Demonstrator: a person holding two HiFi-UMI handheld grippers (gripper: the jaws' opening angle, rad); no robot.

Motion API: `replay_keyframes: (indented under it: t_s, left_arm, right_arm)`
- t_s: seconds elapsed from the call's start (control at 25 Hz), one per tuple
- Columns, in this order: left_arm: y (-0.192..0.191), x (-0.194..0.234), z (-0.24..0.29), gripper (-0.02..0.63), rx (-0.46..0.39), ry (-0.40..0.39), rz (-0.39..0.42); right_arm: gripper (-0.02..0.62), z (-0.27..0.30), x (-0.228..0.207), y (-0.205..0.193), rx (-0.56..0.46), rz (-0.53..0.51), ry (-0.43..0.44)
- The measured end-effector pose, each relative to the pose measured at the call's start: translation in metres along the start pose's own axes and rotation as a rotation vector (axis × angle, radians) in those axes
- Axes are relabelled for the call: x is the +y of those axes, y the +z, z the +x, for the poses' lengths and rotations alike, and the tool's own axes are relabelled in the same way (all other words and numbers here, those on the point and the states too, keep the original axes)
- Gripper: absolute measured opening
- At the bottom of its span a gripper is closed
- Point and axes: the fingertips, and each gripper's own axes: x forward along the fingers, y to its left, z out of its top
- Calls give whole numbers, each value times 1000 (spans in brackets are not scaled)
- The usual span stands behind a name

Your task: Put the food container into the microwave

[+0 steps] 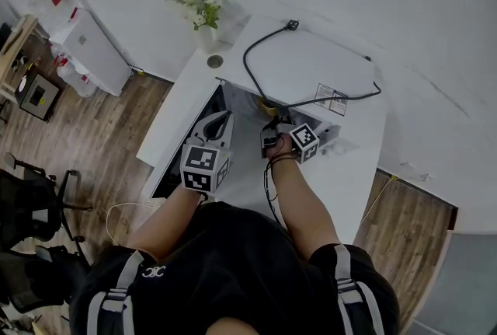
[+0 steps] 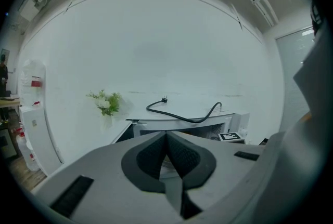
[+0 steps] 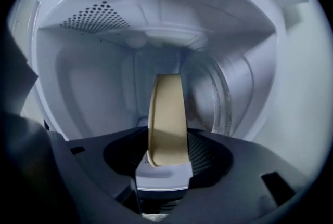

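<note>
The right tongs are seen pinching the rim of the tan food container, held inside the microwave cavity, while the left tongs are pressed together on nothing; with so narrow a grip, the container could be tilted or dropped.

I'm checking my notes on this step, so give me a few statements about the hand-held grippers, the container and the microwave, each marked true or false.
1. The right hand-held gripper is shut on the beige food container. True.
2. The door of the white microwave is closed. False: it is open, and the right gripper view looks straight into the cavity.
3. The left hand-held gripper holds a cup. False: its jaws are together with nothing between them.
4. A black power cord lies on top of the microwave. True.
</note>
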Motion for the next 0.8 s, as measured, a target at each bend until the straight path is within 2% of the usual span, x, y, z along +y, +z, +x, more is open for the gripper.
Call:
replay_keyframes:
  t_s: [0.16,0.32,0.48,0.64,0.8]
  left_arm:
    - [-4,0,4,12,9,-10,-6]
    - [-8,-2,8,12,20,-26,-10]
    - [-9,-3,11,12,24,-40,-10]
    - [-9,-6,15,12,29,-56,-7]
    - [-10,-10,19,12,34,-72,-2]
  right_arm:
    - [239,-2,-3,7,-12,-56,-74]
    - [249,-8,-12,14,-9,-180,-194]
    - [342,-15,-9,19,-23,-320,-233]
    - [396,-19,-5,27,-39,-493,-283]
    - [472,-20,1,25,5,-779,-328]
